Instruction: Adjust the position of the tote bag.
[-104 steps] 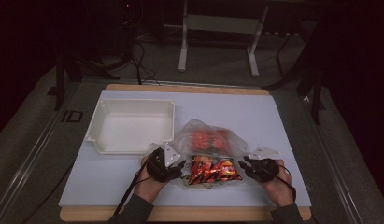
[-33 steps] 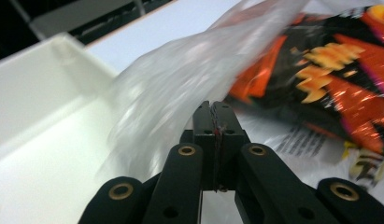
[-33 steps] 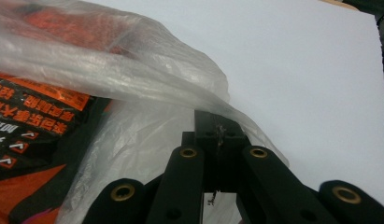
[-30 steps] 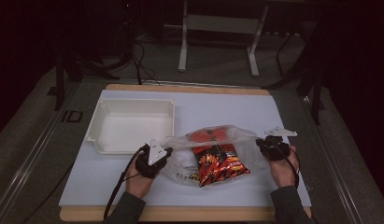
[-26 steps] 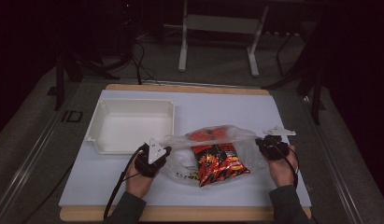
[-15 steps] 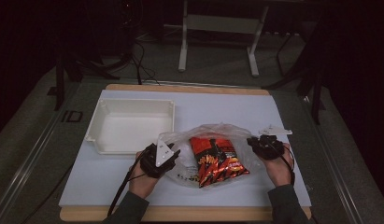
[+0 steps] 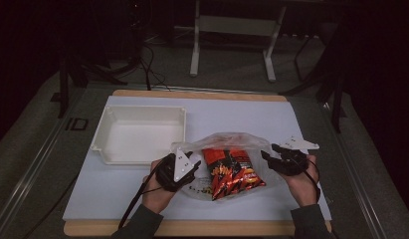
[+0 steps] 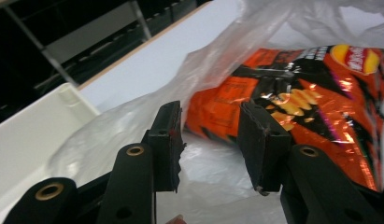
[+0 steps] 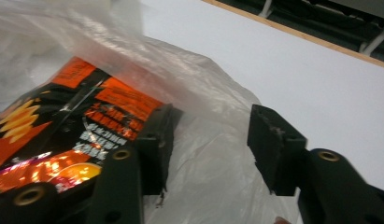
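Both hand-held grippers have let go of the plastic bag (image 7: 227, 149) since a second ago: then it was stretched taut between them, now it sits slack on the tabletop (image 7: 301, 124), and both have closed in toward it from either side.

Left to right in the high view:
- White tray (image 7: 140, 133), upper left of the tabletop, just left of the bag.
- Left hand-held gripper (image 7: 189, 164), lower centre-left, at the bag's left edge. Jaws have just been opening and stand partly apart. In the left gripper view the film and the orange snack packets (image 8: 320, 102) lie beyond the gap; pads not pressing on anything.
- Plastic bag at centre frame, clear, crumpled, mouth loose. Snack packets (image 7: 229, 169) inside it, lying flat, orange-red.
- Right hand-held gripper (image 7: 271, 157), centre-right, at the bag's right edge. Jaws have just been opening, wide apart. In the right gripper view (image 9: 206, 140) loose film lies under and between them, nothing clamped; its left jaw sits against the film over the packets.
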